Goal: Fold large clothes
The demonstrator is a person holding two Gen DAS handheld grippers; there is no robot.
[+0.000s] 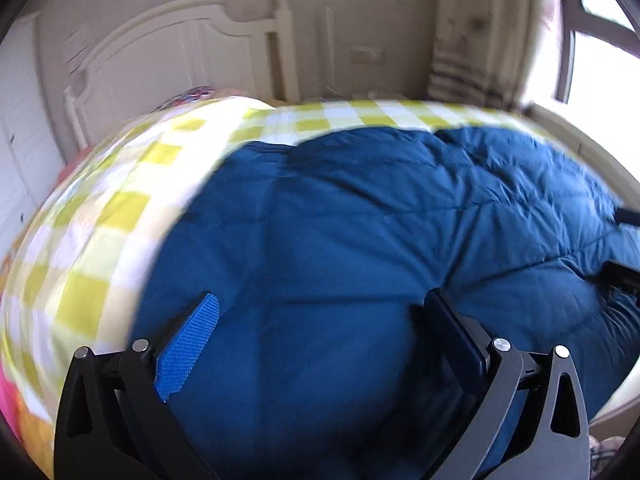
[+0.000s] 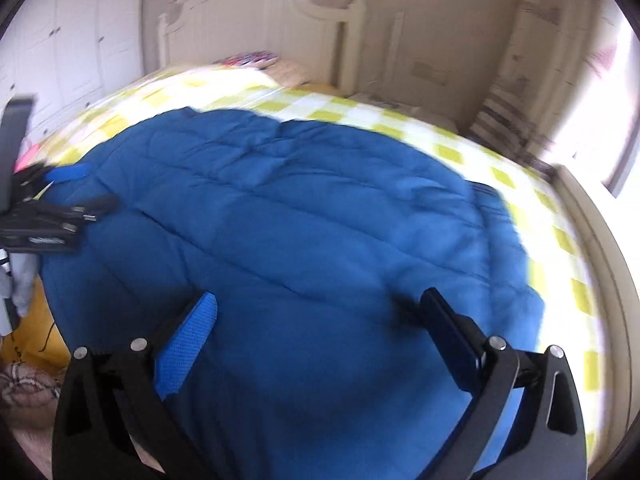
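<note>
A large blue quilted jacket (image 1: pixel 360 220) lies spread on a bed with a yellow-and-white checked sheet (image 1: pixel 120 208). My left gripper (image 1: pixel 322 314) hovers open over the jacket's near part, nothing between its fingers. In the right wrist view the same jacket (image 2: pixel 300 208) fills the middle, and my right gripper (image 2: pixel 320 304) stands open above its near edge. The left gripper (image 2: pixel 52 216) shows at the left border of that view, over the jacket's left side. Dark parts of the right gripper (image 1: pixel 622 272) show at the right border of the left wrist view. Both views are motion-blurred.
A white headboard (image 2: pixel 256 12) stands at the far end of the bed, with a colourful pillow (image 2: pixel 248 59) below it. White cupboard doors (image 2: pixel 72 40) are at the left, a bright window (image 1: pixel 600 64) and curtain at the right. A yellow cloth (image 2: pixel 36 328) lies at the near left.
</note>
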